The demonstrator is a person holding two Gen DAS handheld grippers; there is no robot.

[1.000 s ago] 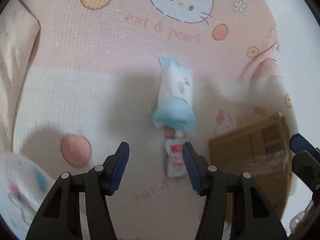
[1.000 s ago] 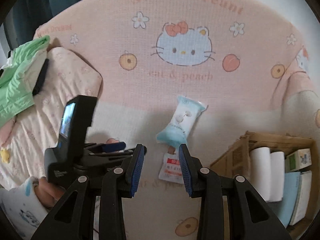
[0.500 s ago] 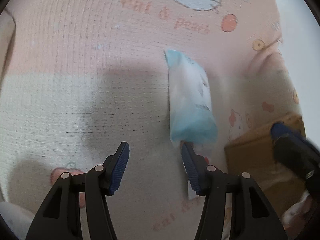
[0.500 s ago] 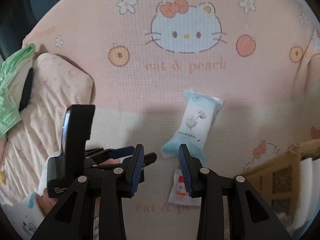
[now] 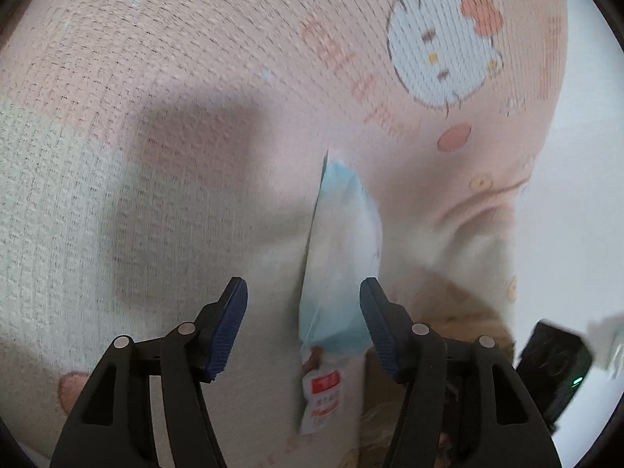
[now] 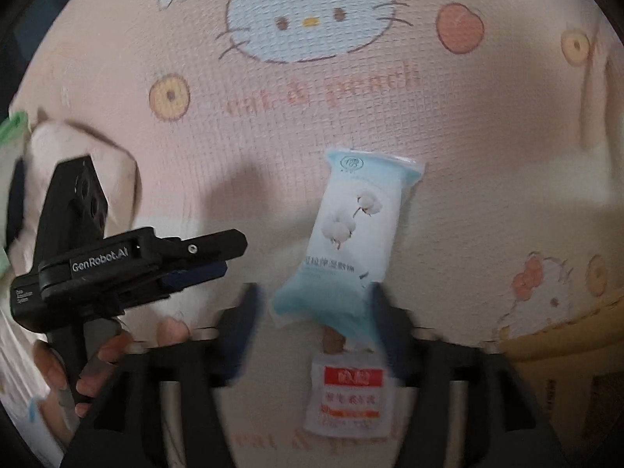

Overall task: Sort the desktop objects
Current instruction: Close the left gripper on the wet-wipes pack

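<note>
A light-blue and white wipes packet (image 6: 351, 234) lies on the pink cartoon-print blanket (image 6: 273, 136). A small red and white sachet (image 6: 345, 401) lies just below it. My right gripper (image 6: 314, 323) hovers low over the packet's lower end; its blurred jaws are opening, and the pads stand apart on either side without pressing it. In the left wrist view my left gripper (image 5: 304, 327) is open, with the packet (image 5: 339, 253) and sachet (image 5: 321, 394) seen edge-on nearer its right finger. The left gripper (image 6: 226, 257) also shows to the packet's left, held by a hand (image 6: 97, 355).
A brown box (image 6: 565, 358) sits at the lower right, blurred in the left wrist view as box (image 5: 460, 312). A pale pillow (image 6: 78, 156) and something green (image 6: 11, 132) lie at the left edge. The right gripper's black body (image 5: 553, 362) shows at far right.
Both grippers have come down closer to the packet. The right jaws have spread from narrow to wide. The left gripper has rolled, so the packet now looks edge-on.
</note>
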